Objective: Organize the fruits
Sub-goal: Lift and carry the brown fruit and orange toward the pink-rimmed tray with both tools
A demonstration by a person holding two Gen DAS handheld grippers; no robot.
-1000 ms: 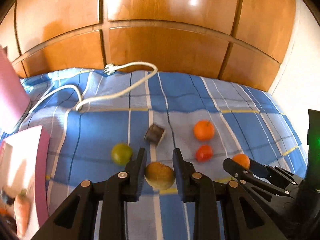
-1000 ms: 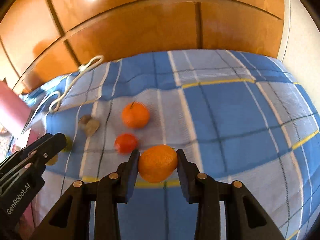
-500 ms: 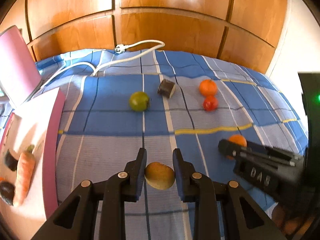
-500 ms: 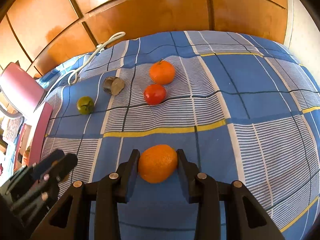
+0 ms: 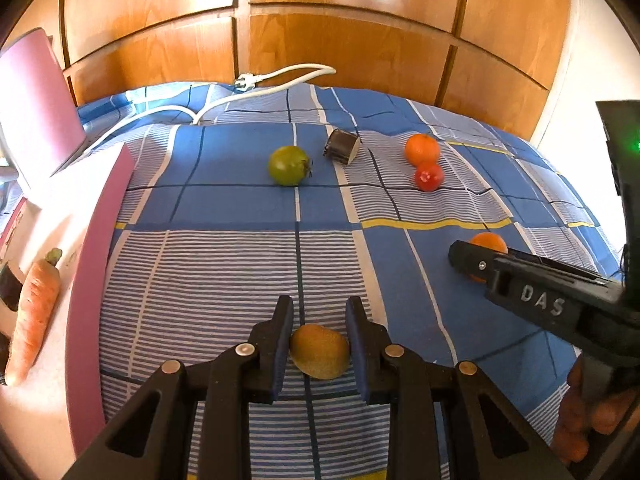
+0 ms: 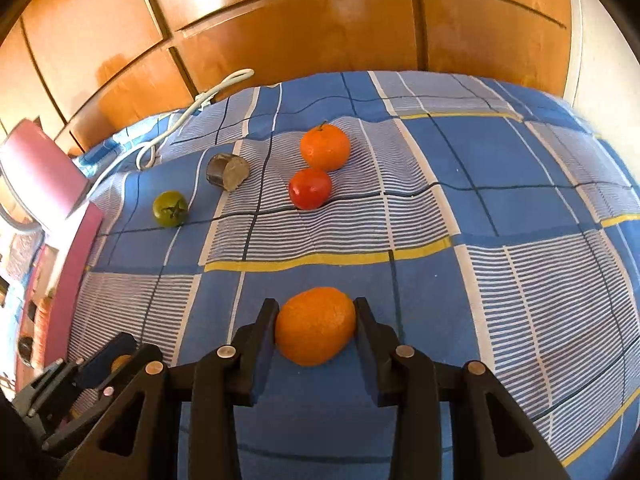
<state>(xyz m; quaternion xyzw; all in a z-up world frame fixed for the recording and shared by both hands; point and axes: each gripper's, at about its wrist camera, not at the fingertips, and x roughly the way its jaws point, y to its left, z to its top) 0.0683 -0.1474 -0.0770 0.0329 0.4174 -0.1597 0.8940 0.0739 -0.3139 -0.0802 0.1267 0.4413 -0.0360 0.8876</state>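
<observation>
My left gripper (image 5: 319, 314) is shut on a brown kiwi (image 5: 319, 351) and holds it above the blue checked bedspread (image 5: 248, 264). My right gripper (image 6: 315, 310) is shut on an orange (image 6: 315, 325); it also shows at the right of the left wrist view (image 5: 487, 243). On the bedspread farther back lie a green tomato (image 5: 289, 165), a dark cut vegetable piece (image 5: 341, 146), a second orange (image 5: 421, 148) and a red tomato (image 5: 429, 176). They also show in the right wrist view: green tomato (image 6: 170, 208), cut piece (image 6: 227, 170), orange (image 6: 325, 147), red tomato (image 6: 310, 188).
A pink-rimmed white box (image 5: 94, 256) stands at the left with a carrot (image 5: 34, 314) and dark vegetables inside. Its pink lid (image 5: 34, 100) leans behind. A white power cable (image 5: 256, 82) lies at the bed's far edge, before wooden wardrobe doors (image 5: 320, 40).
Both grippers have pulled back toward the near side of the bed, each still holding its fruit. The fruits left on the bedspread now look farther away.
</observation>
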